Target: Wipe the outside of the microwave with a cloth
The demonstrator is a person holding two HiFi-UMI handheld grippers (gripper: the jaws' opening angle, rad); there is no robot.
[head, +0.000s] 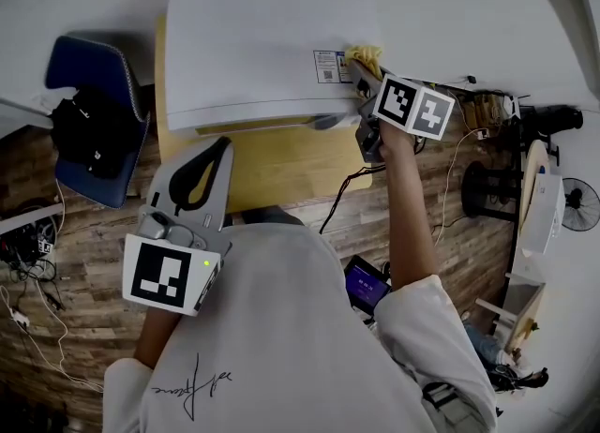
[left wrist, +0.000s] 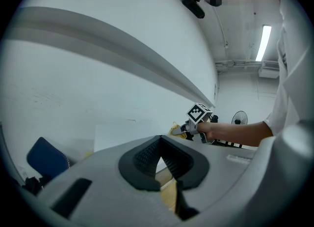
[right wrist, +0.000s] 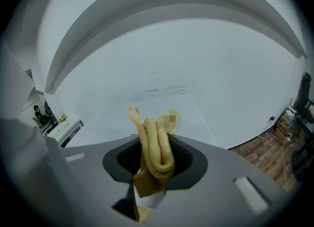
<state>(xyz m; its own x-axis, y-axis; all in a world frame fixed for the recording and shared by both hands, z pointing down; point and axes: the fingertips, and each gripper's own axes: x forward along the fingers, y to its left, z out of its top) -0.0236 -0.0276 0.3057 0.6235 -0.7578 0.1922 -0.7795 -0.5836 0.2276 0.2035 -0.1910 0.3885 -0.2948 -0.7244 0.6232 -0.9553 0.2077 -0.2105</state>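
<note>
Right gripper point(head: 361, 80) pinches yellow cloth point(head: 366, 53) against microwave point(head: 262, 47); left gripper point(head: 217, 152) closed, empty, blue chair point(head: 94, 122) nearby.

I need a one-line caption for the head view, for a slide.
Right gripper holds a yellow cloth at the right edge of the white microwave; left gripper shut and empty.

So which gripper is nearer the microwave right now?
Right. The right gripper, shut on the cloth, is at the microwave's right edge; the left gripper hangs back over the table's front edge, clear of it.
</note>
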